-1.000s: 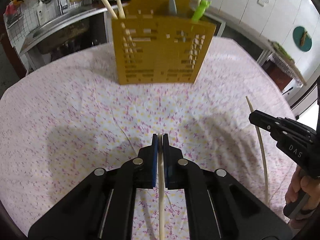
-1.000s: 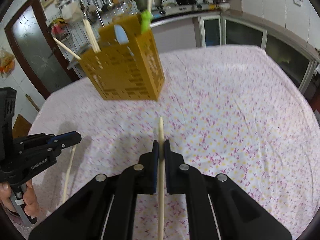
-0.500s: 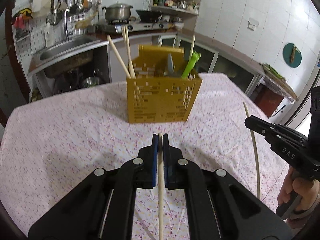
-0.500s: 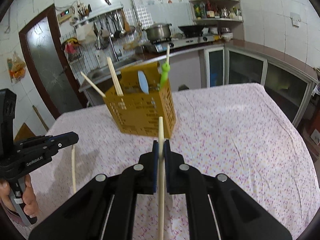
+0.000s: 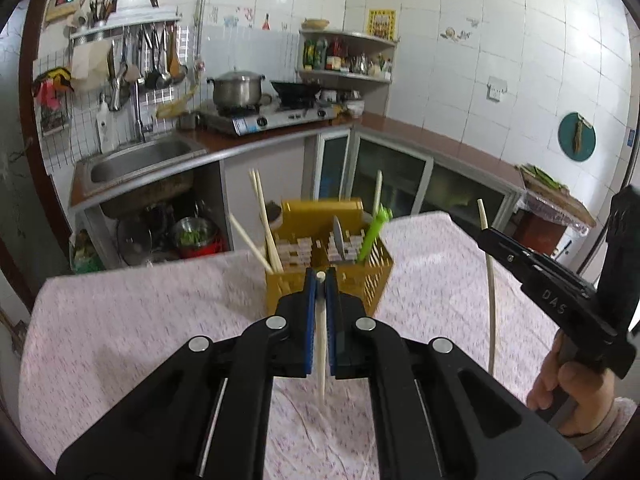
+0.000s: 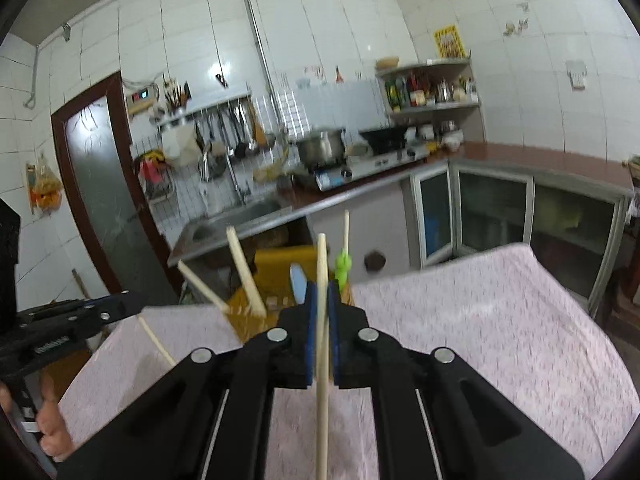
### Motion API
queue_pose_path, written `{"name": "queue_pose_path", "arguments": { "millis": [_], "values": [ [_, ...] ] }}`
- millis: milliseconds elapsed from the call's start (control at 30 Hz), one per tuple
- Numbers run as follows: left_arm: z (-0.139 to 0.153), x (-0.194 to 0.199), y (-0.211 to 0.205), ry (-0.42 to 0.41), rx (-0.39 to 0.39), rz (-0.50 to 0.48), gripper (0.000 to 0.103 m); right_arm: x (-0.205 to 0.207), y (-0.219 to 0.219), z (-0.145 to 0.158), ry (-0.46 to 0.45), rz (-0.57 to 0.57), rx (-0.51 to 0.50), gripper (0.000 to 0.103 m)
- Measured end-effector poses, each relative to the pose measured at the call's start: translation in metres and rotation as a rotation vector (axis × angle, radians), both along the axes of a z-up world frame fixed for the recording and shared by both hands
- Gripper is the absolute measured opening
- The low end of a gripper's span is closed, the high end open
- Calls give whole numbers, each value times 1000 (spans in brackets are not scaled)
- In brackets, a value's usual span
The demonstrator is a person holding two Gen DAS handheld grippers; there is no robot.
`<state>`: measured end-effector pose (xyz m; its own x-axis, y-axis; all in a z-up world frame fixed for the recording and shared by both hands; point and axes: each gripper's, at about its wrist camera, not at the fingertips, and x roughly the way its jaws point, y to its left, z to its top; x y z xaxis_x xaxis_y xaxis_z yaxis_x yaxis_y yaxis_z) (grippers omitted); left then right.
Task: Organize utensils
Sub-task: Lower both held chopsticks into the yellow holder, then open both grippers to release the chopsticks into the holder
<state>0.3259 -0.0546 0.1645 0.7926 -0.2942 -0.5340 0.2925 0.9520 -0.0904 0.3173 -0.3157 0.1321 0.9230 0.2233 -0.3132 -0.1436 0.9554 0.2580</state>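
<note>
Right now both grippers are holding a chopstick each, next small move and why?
Probably carry both forward over the yellow utensil basket and tip the ends down. The left gripper is shut on its chopstick, and the right gripper on its chopstick. Both are clear of the tablecloth, short of the basket, which already holds other chopsticks.

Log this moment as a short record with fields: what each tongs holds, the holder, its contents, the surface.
left tongs: shut on a chopstick
right tongs: shut on a second chopstick
holder: yellow slotted caddy, upright on the table
contents: several chopsticks, green utensil, grey blade-like piece
surface: floral tablecloth
</note>
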Motion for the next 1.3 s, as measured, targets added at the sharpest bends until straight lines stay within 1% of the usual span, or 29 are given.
{"name": "queue_pose_path", "arguments": {
  "millis": [200, 400, 533, 600, 733, 867, 967, 1067, 1200, 1300],
  "values": [
    [44, 19, 7, -80, 3, 27, 3, 33, 0, 21, -101, -22, 15, 6],
    [84, 43, 4, -148, -2, 44, 3, 68, 6, 38, -213, -46, -7, 6],
    [97, 59, 0, -180, -10, 44, 3, 87, 8, 47, -300, -71, 13, 6],
    [99, 65, -2, -194, -10, 45, 3, 95, 12, 51, -338, -81, 18, 6],
    [92, 79, -7, -214, -5, 47, 3, 112, 19, 51, -399, -98, 32, 6],
    [72, 95, -10, -200, -6, 41, 3, 127, 27, 41, -419, -98, 30, 6],
    [50, 103, -12, -187, -1, 19, 3, 135, 34, 29, -411, -79, 4, 6],
    [30, 107, -13, -193, 15, 31, 3, 137, 36, 15, -424, -67, -12, 6],
    [-2, 113, -2, -155, -39, 24, 3, 135, 35, -5, -409, -45, -32, 6],
    [-22, 113, 0, -127, -40, 36, 3, 132, 34, -18, -366, -15, -51, 6]
  ]
}}
